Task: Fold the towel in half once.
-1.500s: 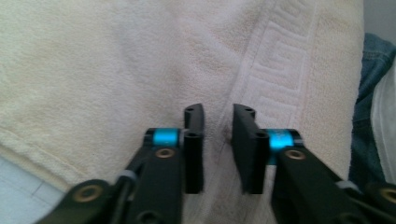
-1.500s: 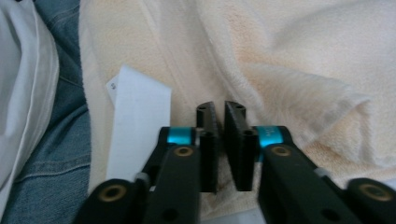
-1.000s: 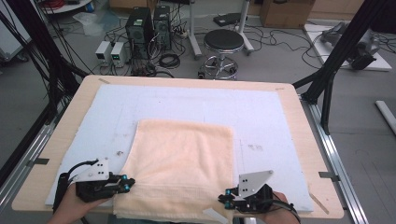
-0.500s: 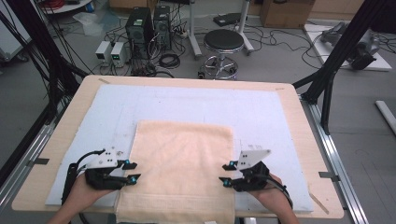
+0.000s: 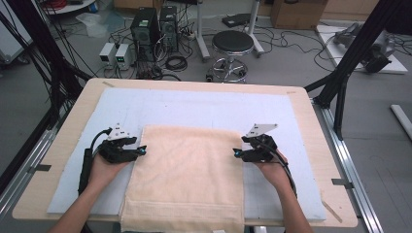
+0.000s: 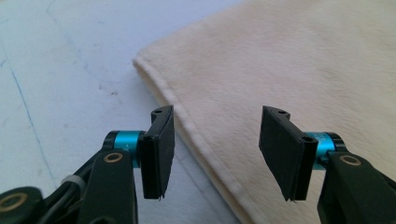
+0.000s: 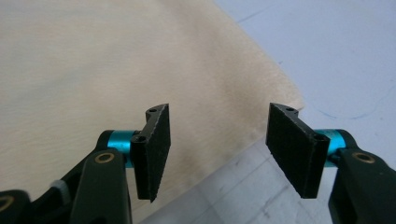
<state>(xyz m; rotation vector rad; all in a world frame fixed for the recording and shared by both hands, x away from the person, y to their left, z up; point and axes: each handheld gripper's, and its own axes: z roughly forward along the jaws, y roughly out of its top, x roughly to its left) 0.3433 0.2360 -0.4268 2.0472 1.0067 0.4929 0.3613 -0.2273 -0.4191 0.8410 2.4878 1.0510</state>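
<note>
Cables, computer boxes and a round stool point(image 5: 233, 43) crowd the floor beyond the wooden table point(image 5: 63, 145), whose top is covered by a pale blue mat point(image 5: 194, 109); on that mat lies the cream towel point(image 5: 187, 170), already folded into a neat rectangle, its far edge across the middle of the table and its near hem hanging slightly over the table's near edge; judging by the doubled thickness along its side seam, at least 1 fold looks done; the left gripper point(image 5: 141, 150) sits at the towel's far left corner and the right gripper point(image 5: 236, 153) at its far right corner, each with its jaws parted and having just been opening; in the left gripper view the towel's hemmed edge runs between the 2 pads without either pressing it, and in the right gripper view the far corner lies beyond the open jaws, untouched; so nothing is held now; what seems left is to pinch both far corners and fold again toward the near edge, though that is only my reading.
</note>
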